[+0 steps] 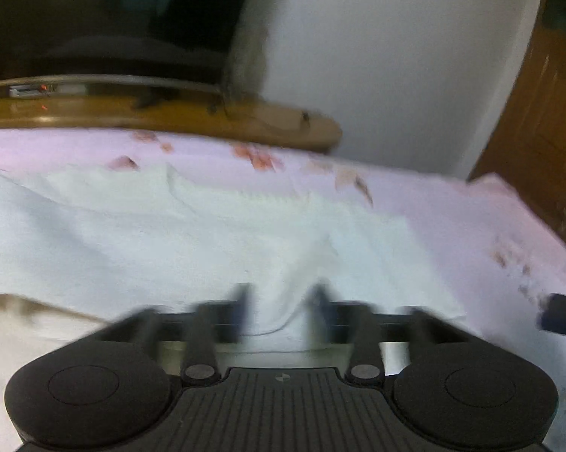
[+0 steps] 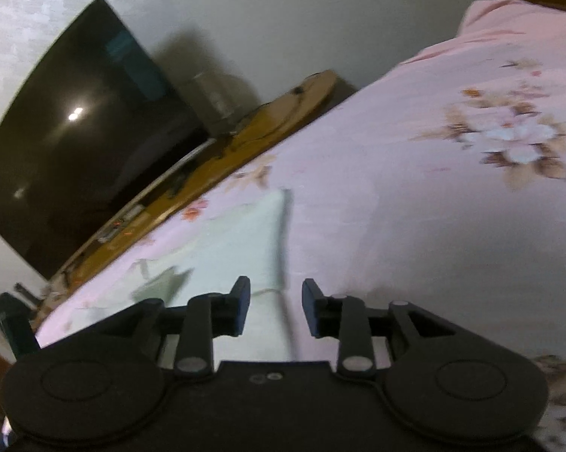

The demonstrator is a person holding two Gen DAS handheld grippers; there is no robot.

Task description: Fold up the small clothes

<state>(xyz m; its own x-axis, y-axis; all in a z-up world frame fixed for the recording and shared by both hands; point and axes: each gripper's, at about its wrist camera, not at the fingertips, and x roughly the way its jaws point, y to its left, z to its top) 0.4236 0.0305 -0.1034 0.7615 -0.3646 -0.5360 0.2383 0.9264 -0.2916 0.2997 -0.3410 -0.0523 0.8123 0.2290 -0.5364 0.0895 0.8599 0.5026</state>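
A small white cloth garment of soft, waffle-textured fabric (image 1: 192, 233) lies spread on a bed covered by a pale pink sheet with a floral print (image 1: 471, 218). Seen along the black left gripper (image 1: 281, 303), the garment fills the ground directly ahead and runs off to that gripper's left, so its long axis lies crosswise to the fingers; a raised peak of the fabric stands between the two blurred fingers (image 1: 241, 301), but the jaws are spread and the pads do not appear to press on it. The black right gripper (image 2: 275, 310) also has its jaws apart, less widely, with the garment's near edge lying between and just ahead of them; from here the cloth tapers away ahead and to that gripper's left toward a far corner. No pinch is visible there either. A dark television screen (image 2: 75, 139) on a brown wooden stand (image 2: 268, 120) sits beyond the bed. Judging by this, the left gripper is the nearer to a fold-ready edge, and the coming move likely depends on closing on that peak and carrying it across the garment's long axis.
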